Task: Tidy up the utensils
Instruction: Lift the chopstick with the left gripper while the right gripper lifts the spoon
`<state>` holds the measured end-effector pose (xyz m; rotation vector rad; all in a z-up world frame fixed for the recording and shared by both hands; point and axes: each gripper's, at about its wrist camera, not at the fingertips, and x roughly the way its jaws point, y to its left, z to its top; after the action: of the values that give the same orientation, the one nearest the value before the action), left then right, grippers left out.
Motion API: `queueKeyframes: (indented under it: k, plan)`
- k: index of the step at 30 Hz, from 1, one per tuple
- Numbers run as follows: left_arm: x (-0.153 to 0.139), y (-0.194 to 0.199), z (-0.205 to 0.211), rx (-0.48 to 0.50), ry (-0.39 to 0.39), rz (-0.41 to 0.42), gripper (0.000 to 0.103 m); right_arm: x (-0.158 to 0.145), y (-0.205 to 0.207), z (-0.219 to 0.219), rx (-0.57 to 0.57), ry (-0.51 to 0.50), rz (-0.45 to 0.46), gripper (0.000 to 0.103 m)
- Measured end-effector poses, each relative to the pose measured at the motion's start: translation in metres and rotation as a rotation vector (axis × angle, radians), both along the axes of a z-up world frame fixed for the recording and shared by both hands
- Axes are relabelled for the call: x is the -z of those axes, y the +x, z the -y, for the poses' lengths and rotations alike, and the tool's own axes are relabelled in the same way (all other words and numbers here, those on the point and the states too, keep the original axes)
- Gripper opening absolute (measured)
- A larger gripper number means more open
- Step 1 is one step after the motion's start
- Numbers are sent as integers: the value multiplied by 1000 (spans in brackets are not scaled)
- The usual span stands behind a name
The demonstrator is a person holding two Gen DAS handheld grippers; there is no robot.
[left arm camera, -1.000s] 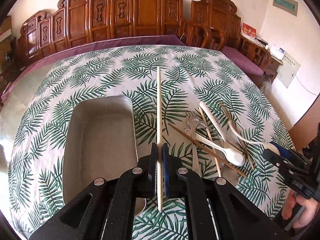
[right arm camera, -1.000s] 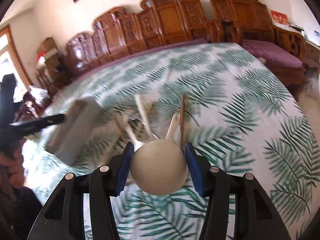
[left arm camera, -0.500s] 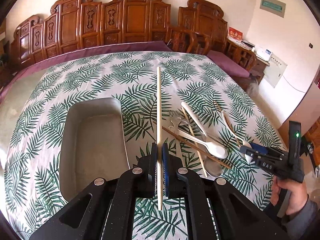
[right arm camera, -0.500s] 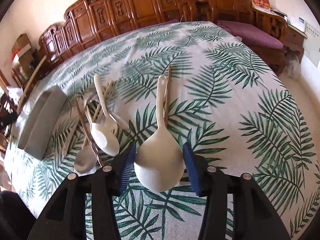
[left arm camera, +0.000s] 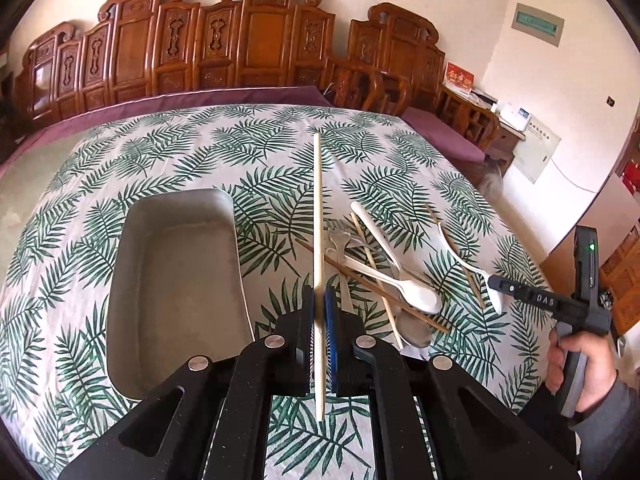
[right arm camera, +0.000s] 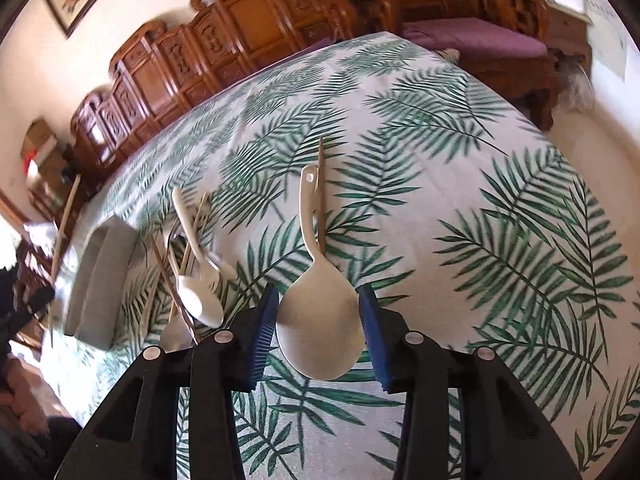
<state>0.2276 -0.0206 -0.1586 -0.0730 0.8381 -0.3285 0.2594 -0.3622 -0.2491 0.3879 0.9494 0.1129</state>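
My left gripper [left arm camera: 320,308] is shut on a pale wooden chopstick [left arm camera: 317,216] that points away over the table, just right of the grey tray [left arm camera: 176,272]. My right gripper [right arm camera: 318,320] has its blue pads on both sides of a white spoon's bowl [right arm camera: 320,320], the handle pointing away; it is shut on the spoon low over the cloth. It also shows in the left wrist view [left arm camera: 520,294] at the right with the spoon [left arm camera: 464,260]. A pile of white spoons, a fork and chopsticks [left arm camera: 380,276] lies between.
The table wears a palm-leaf cloth [left arm camera: 200,148]. Carved wooden chairs [left arm camera: 256,40] line the far side. A brown chopstick [right arm camera: 320,196] lies beside the held spoon's handle. The person's hand [left arm camera: 576,368] holds the right gripper at the table's right edge.
The right gripper with the spoon has moved back toward the table's right edge and tilted. The left gripper has risen a little with its chopstick.
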Motion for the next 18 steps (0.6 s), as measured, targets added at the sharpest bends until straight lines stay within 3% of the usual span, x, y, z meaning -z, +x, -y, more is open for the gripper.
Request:
queueKeyframes:
  k: [7,11,14,18]
  plan:
    - [-1,-1,-2,5,-15,-1,4,-5,-1,9,6,22,5,38]
    - [1,-2,-2,8,-12,-2,4,-14,1,4,-9,-42,6,29]
    - [0,-3,-2,8,-12,-3,4,-18,5,-2,-8,-184,-13,22]
    - [0,-3,-2,5,-14,-1,4,-10,10,3,-15,-237,-52,15]
